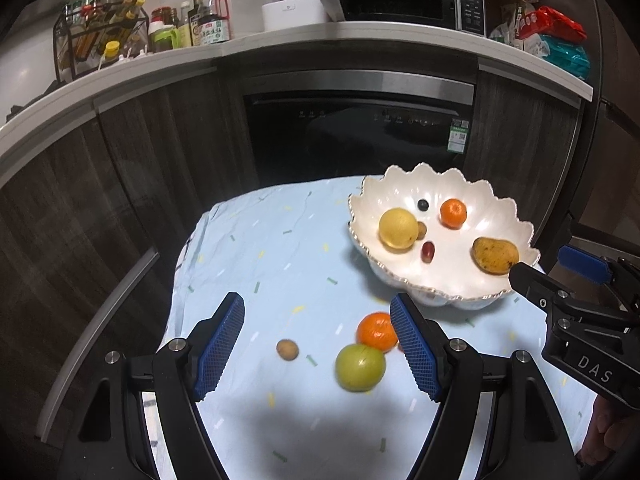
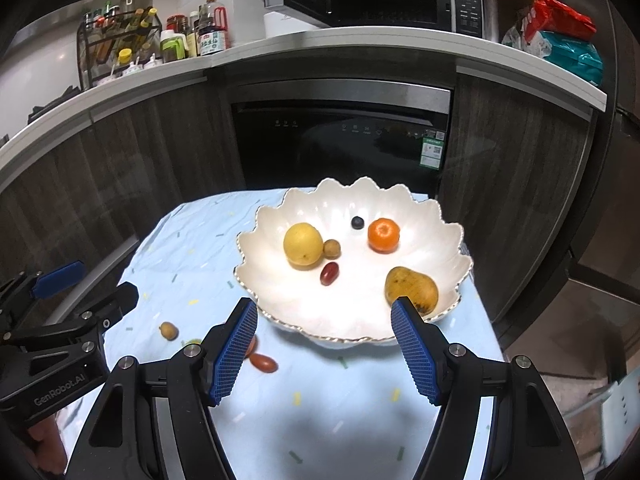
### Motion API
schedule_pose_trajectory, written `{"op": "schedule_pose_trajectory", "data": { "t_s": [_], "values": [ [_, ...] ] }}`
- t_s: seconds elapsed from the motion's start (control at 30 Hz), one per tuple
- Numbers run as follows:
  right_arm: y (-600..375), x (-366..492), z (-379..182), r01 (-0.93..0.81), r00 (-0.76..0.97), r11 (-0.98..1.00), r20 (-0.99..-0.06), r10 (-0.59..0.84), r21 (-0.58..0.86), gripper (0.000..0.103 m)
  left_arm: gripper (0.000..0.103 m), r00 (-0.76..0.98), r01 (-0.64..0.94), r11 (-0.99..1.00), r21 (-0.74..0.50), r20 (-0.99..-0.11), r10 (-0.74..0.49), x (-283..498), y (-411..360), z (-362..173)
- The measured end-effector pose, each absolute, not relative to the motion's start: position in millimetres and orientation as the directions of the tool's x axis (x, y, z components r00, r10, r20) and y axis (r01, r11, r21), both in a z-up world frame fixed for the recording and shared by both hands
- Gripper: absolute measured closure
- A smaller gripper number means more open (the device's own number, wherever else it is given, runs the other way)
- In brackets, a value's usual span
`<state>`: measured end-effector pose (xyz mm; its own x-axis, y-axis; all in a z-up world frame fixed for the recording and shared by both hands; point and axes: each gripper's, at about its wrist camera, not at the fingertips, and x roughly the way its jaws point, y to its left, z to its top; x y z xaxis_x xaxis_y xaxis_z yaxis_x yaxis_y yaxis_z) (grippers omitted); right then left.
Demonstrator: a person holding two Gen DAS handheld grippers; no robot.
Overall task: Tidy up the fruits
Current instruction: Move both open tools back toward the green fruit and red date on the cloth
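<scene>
A white scalloped bowl [image 1: 460, 276] [image 2: 360, 308] on the blue cloth holds a lemon [image 2: 303, 245], a tangerine [image 2: 383, 235], a mango [image 2: 411, 286], a blueberry [image 2: 357, 222], a red grape [image 2: 329, 273] and a small brown fruit [image 2: 331, 248]. On the cloth lie a green fruit [image 1: 360, 367], an orange [image 1: 376, 330], a small brown fruit [image 1: 287, 349] and a red cherry tomato [image 2: 264, 362]. My left gripper [image 1: 317, 300] hangs open above the loose fruit, gripping nothing. Over the bowl's near rim my right gripper [image 2: 324, 304] stands open and empty.
The cloth-covered table [image 1: 280, 248] ends just behind the bowl, in front of a dark built-in dishwasher [image 1: 356, 140]. A kitchen counter [image 1: 280, 42] above carries bottles, a microwave and bags. A hand [image 1: 608, 440] shows at the lower right.
</scene>
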<state>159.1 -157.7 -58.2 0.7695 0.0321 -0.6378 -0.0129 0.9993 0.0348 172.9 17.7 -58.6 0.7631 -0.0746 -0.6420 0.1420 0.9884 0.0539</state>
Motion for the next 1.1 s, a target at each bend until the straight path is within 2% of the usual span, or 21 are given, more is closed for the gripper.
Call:
{"op": "schedule_pose_trajectory", "data": {
  "t_s": [0.27,0.83,1.1],
  "values": [
    [-149,158,-78,-0.045,0.748,0.999,-0.662,0.046,0.019,0.033,0.028,0.747,0.137,0.988,0.078,-0.663,-0.052,168,22,-79],
    [-149,167,-114,-0.077,0.703,0.997,-0.707,0.073,0.027,0.033,0.028,0.69,0.191,0.98,0.054,-0.717,-0.095,179,14,-119],
    [-142,172,-136,-0.179,0.678,0.984,-0.722,0.138,0.02,0.033,0.029,0.652,0.225,0.973,0.048,-0.749,-0.114,187,8,-143]
  ]
}}
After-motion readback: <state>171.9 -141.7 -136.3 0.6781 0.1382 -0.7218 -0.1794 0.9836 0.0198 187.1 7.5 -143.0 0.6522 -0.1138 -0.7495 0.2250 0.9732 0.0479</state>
